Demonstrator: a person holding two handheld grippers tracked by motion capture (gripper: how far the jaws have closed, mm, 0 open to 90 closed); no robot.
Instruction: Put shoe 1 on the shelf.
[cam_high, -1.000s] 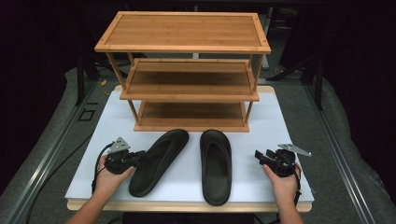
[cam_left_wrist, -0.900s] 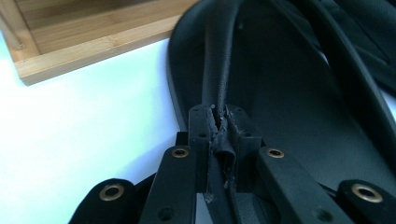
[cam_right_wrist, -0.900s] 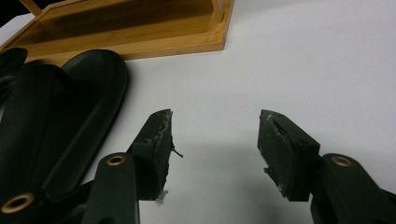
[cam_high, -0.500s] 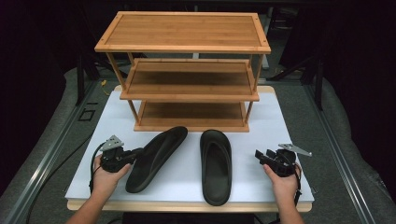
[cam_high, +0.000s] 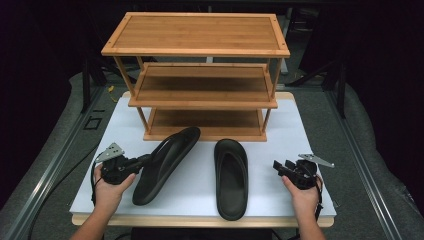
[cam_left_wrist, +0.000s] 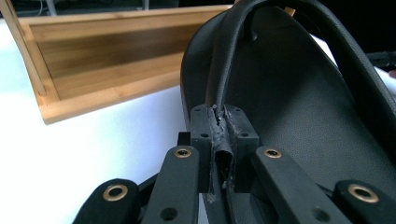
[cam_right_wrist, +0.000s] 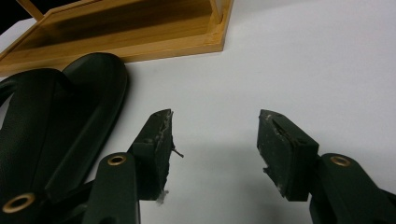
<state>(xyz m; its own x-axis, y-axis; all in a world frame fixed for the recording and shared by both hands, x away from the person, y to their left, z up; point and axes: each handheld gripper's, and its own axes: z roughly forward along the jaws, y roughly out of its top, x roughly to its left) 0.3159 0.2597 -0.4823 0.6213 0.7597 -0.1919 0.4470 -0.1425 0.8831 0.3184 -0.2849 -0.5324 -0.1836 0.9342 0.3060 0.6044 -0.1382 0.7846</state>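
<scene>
White tabletop (cam_high: 305, 125) | left tool (cam_left_wrist: 223, 140) pinching strap of matte black sandal (cam_high: 165, 162); right tool (cam_right_wrist: 215, 149) spread, empty

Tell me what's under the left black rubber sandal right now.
White tabletop lies under the left black rubber sandal, whose strap the left gripper pinches. The sole hides whether its heel touches the table or its toe overlaps the bamboo shoe rack.

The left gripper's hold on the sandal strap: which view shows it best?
The left gripper view: its fingers pinch the strap of the left sandal close up. The high view shows the left gripper at that sandal's edge, contact too small to judge. The right gripper view shows the other sandal.
</scene>
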